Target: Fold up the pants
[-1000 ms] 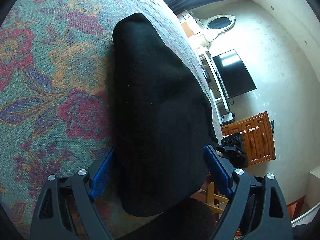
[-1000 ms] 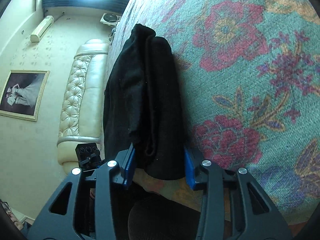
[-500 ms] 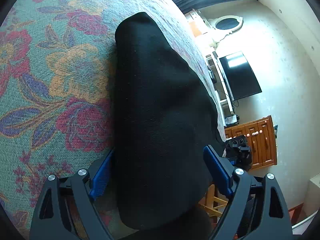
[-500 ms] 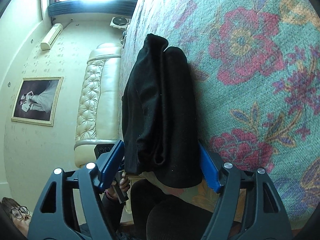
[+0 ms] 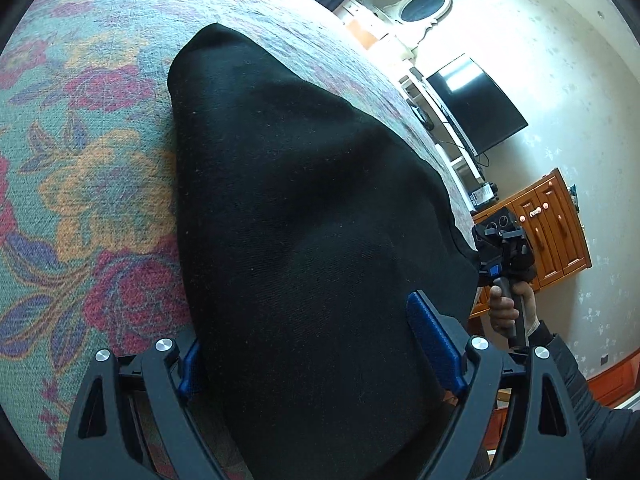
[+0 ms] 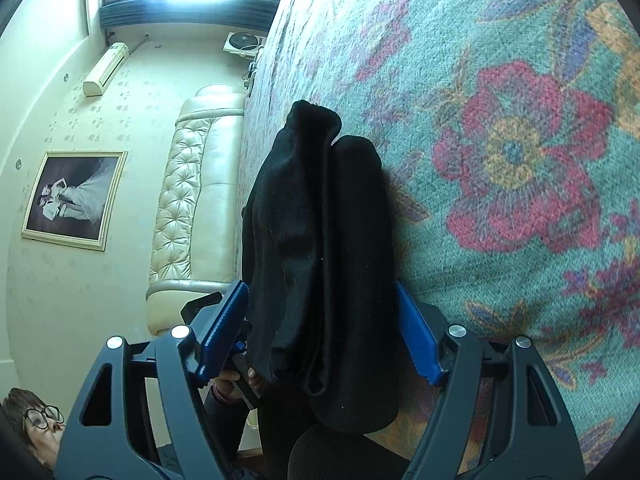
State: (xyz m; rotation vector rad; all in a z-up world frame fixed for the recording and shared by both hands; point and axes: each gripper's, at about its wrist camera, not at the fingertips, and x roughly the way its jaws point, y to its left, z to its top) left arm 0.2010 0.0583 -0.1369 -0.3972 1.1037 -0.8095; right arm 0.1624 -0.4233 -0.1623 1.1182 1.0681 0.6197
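The black pants [image 5: 304,220] lie folded into a thick bundle on the floral bedspread [image 5: 80,168]. My left gripper [image 5: 320,344] is open, its blue pads on either side of the bundle's near end. In the right wrist view the same pants [image 6: 320,248] show as stacked layers on the bedspread [image 6: 520,120]. My right gripper [image 6: 320,332] is open, its pads apart on both sides of the bundle's near end, not pressing it. The right gripper and the hand holding it also show in the left wrist view [image 5: 500,256].
A wooden cabinet [image 5: 556,224] and a wall television [image 5: 476,104] stand beyond the bed's right edge. A cream tufted sofa [image 6: 196,200] and a framed picture [image 6: 72,196] lie beyond the left edge. A person's face [image 6: 36,420] is at the lower left.
My right gripper has opened wide and let go of the pants' end. My left gripper stayed open and tilted, bringing the right hand and its gripper into its view.
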